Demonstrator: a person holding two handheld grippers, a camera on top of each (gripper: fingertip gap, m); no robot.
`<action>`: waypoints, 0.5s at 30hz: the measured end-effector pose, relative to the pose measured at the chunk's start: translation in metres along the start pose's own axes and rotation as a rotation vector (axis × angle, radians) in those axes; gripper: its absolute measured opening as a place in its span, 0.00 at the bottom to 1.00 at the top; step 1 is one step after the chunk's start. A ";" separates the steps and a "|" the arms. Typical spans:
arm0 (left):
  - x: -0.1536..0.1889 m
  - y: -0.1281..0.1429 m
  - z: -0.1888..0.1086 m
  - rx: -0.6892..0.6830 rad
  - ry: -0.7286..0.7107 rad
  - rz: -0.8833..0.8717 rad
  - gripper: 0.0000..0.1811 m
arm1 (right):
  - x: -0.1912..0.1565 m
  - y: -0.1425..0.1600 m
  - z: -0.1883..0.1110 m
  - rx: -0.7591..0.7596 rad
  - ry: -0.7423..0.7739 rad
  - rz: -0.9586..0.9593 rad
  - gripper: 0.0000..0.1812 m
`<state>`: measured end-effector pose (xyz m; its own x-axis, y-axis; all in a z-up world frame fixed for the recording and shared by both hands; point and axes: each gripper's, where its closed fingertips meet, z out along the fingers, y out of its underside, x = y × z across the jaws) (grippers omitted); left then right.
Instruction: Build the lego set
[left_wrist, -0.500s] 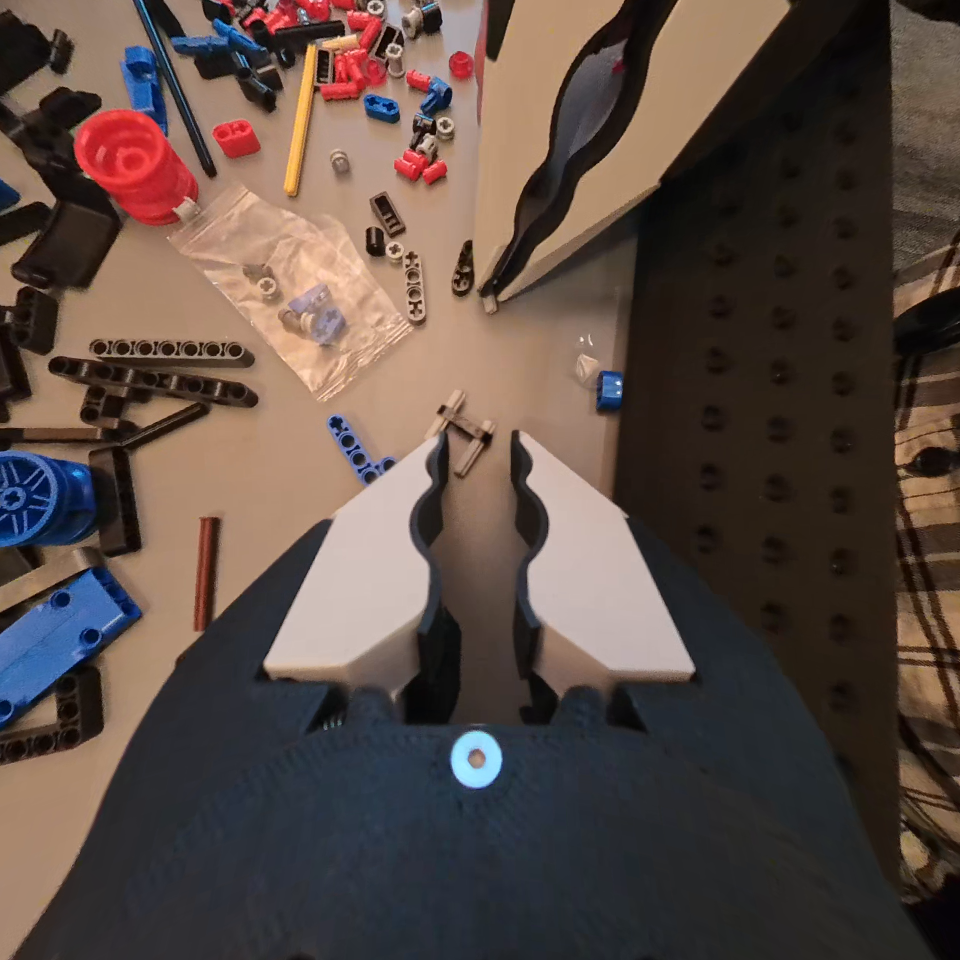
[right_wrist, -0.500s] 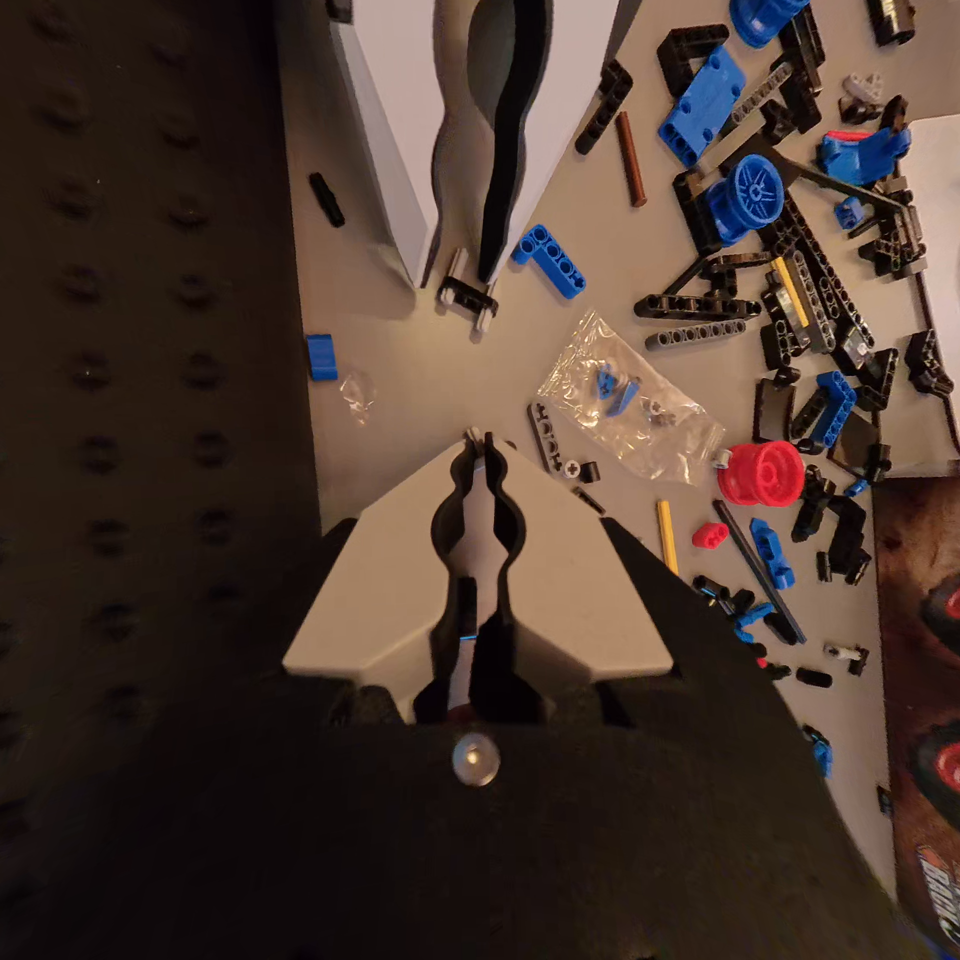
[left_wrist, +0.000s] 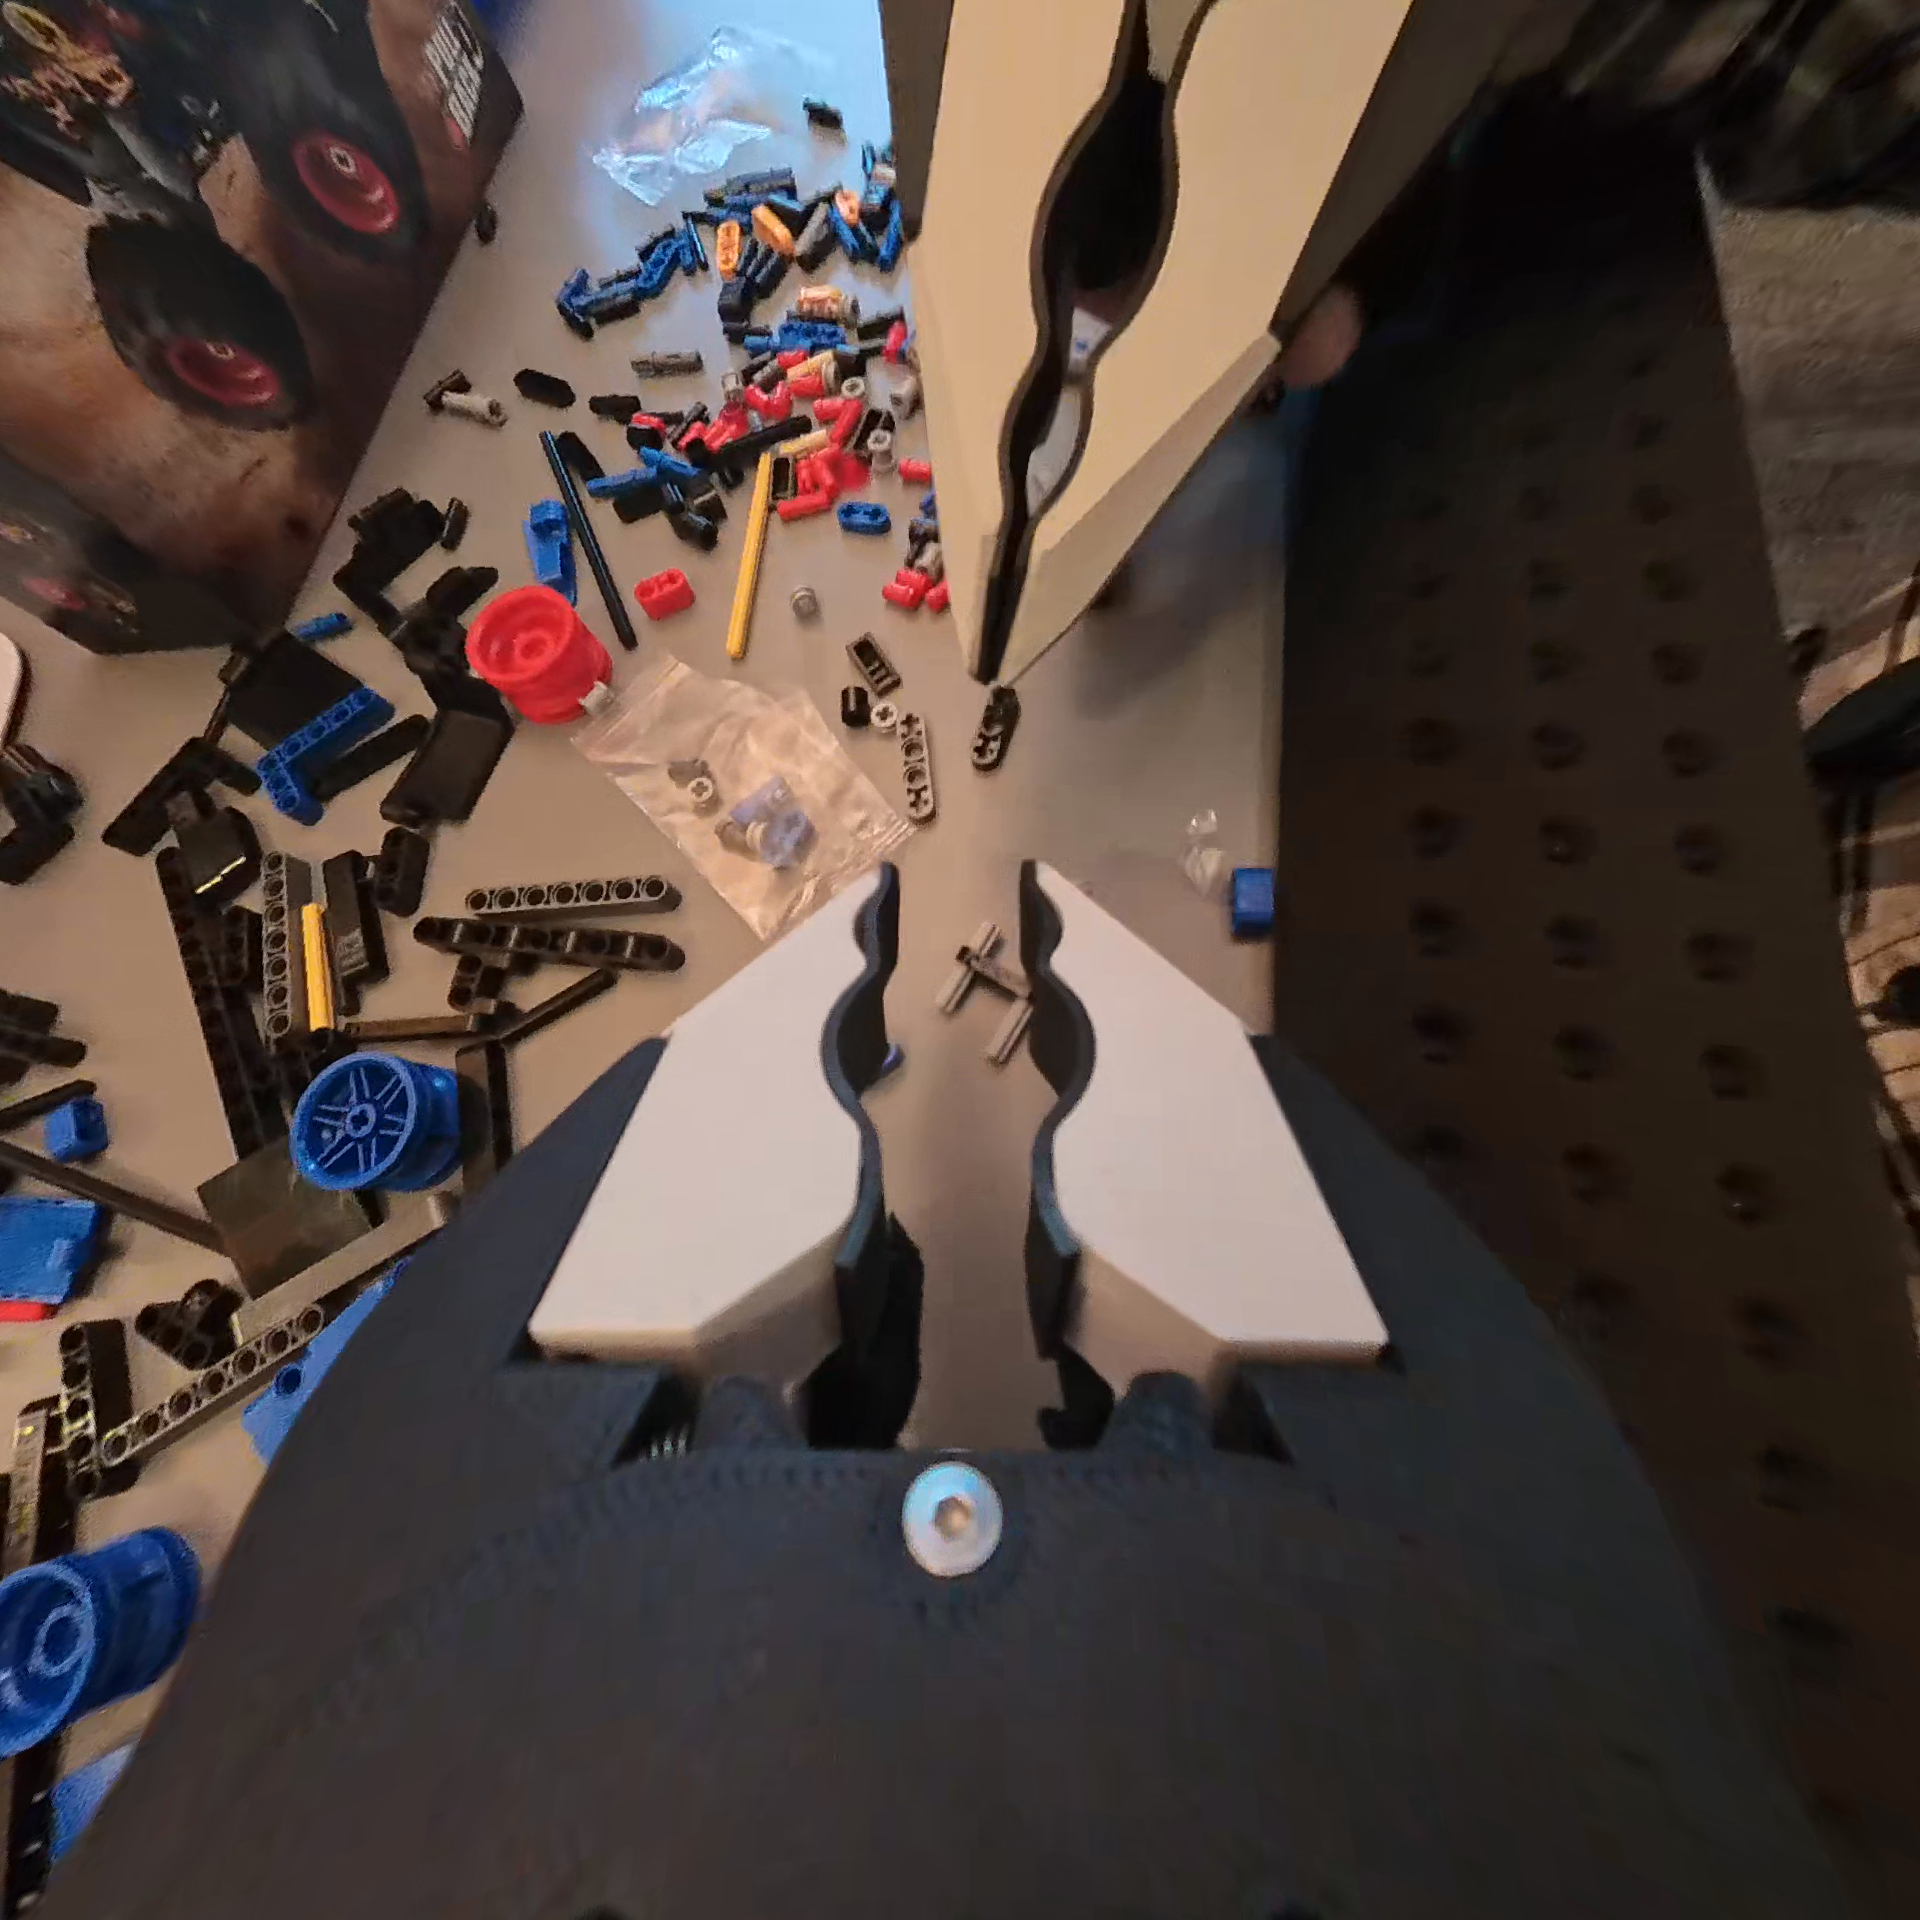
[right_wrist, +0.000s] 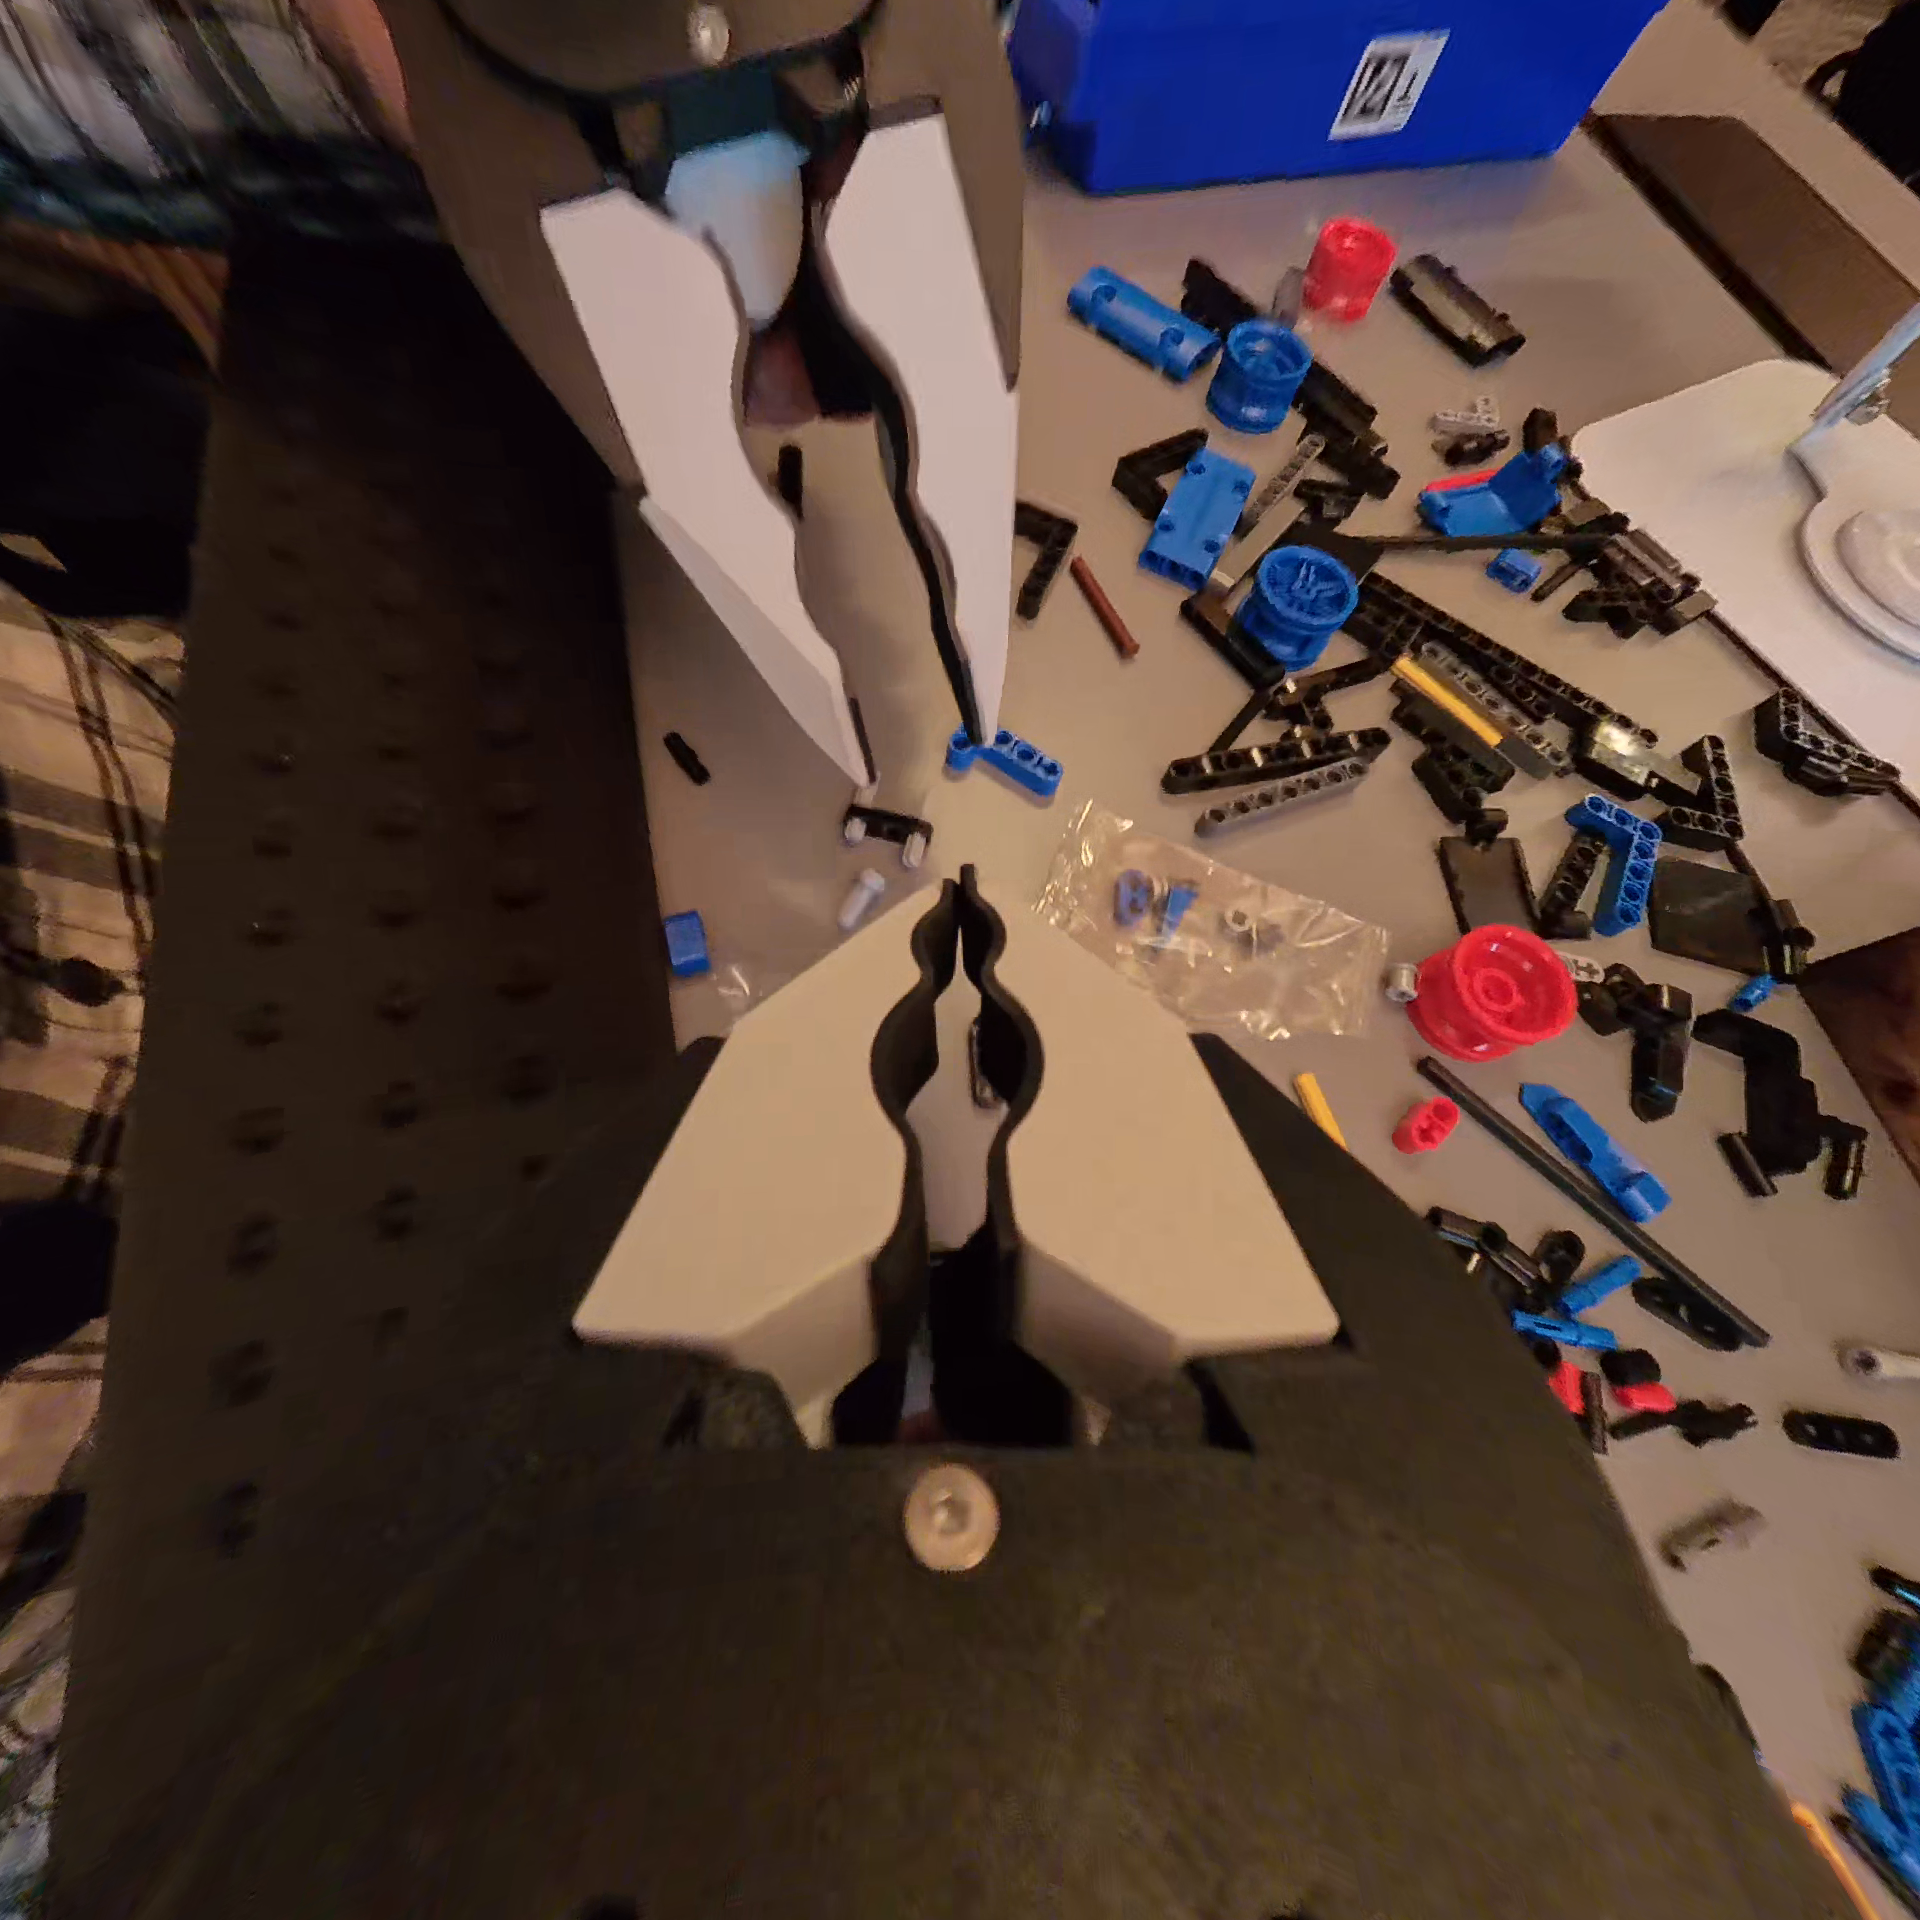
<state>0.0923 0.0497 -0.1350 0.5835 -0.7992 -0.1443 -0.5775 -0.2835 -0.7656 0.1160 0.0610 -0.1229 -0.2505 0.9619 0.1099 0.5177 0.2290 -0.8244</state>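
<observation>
A small black connector with grey pins (left_wrist: 982, 987) lies on the grey table (left_wrist: 1122, 727), between the fingers of my open, empty left gripper (left_wrist: 956, 883). In the right wrist view the connector (right_wrist: 883, 826) lies just under the left gripper (right_wrist: 920, 753), beside a blue L-beam (right_wrist: 1003, 753). My right gripper (right_wrist: 961, 883) is shut, with nothing visible between its tips. It hangs above the table opposite the left one and also shows in the left wrist view (left_wrist: 992, 670). A loose grey pin (right_wrist: 862, 894) lies just left of its tips.
Loose black, blue and red pieces cover the table's far side, with a red wheel (left_wrist: 535, 649), a blue wheel (left_wrist: 369, 1122) and a clear bag of small parts (left_wrist: 748, 790). A dark perforated board (left_wrist: 1558, 935) borders the table. The set's box (left_wrist: 208, 260) and a blue bin (right_wrist: 1299, 83) stand at the back. Both grippers' tips are close together, under 4 cm apart. My left gripper's tips are some 12 cm from the blue wheel (left_wrist: 369, 1122). It turns up in the right wrist view (right_wrist: 1300, 587) as well.
Both grippers have pulled back and up from the table. The left gripper has opened wider, and the black connector now lies between its fingers. The right gripper stays shut.
</observation>
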 end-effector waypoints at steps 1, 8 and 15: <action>-0.001 0.003 0.000 -0.018 -0.002 0.009 0.12 | -0.001 0.006 0.002 -0.042 0.007 -0.022 0.00; 0.013 0.016 0.004 -0.079 0.067 0.061 0.11 | -0.017 0.023 0.022 -0.201 0.002 -0.044 0.07; 0.016 0.018 0.014 -0.112 0.068 0.115 0.10 | -0.017 0.031 0.035 -0.251 0.030 0.001 0.06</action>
<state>0.0993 0.0392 -0.1600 0.4721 -0.8626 -0.1817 -0.7005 -0.2419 -0.6713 0.1080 0.0470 -0.1698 -0.2275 0.9653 0.1281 0.7060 0.2541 -0.6611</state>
